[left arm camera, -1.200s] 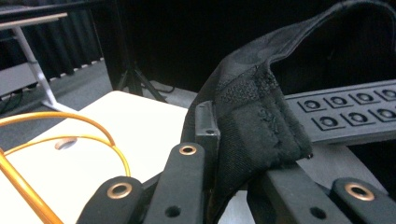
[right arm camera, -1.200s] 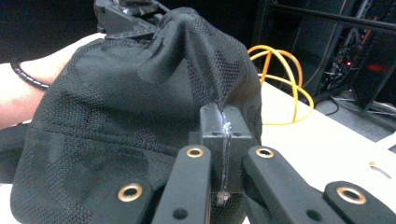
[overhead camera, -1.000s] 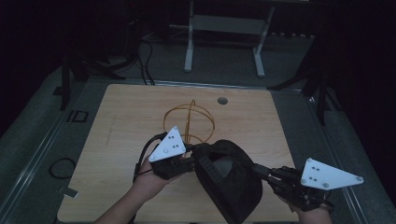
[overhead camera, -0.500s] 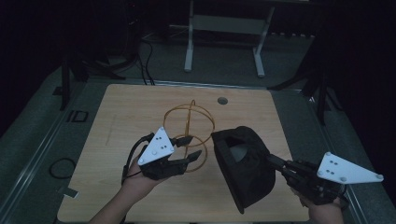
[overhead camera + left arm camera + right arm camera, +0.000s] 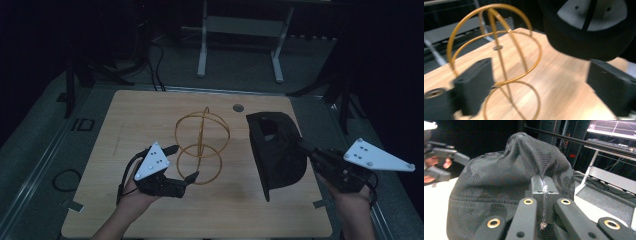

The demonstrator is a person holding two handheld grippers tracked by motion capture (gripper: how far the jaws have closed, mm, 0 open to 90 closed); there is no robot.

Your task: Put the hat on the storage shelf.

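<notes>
A black mesh cap (image 5: 275,150) hangs tilted above the table's right half, with my right gripper (image 5: 306,148) shut on its fabric. In the right gripper view the jaws (image 5: 544,188) pinch a fold of the cap (image 5: 499,182). A gold wire stand (image 5: 202,140), made of crossed rings, is upright at the table's middle. My left gripper (image 5: 181,163) sits just left of the stand's lower ring, open and holding nothing. In the left gripper view its wide-spread jaws (image 5: 541,85) frame the wire stand (image 5: 499,50), with the cap (image 5: 589,27) above and to the right.
The wooden table (image 5: 125,200) has a round cable hole (image 5: 238,107) near its far edge. A grey metal frame (image 5: 240,30) stands on the floor behind, and cables (image 5: 65,180) lie to the left. The other hand's gripper (image 5: 446,157) appears far left in the right gripper view.
The right gripper has carried the cap to the right, away from the wire stand. The left gripper has drawn back left, toward the near edge, and is apart from the cap.
</notes>
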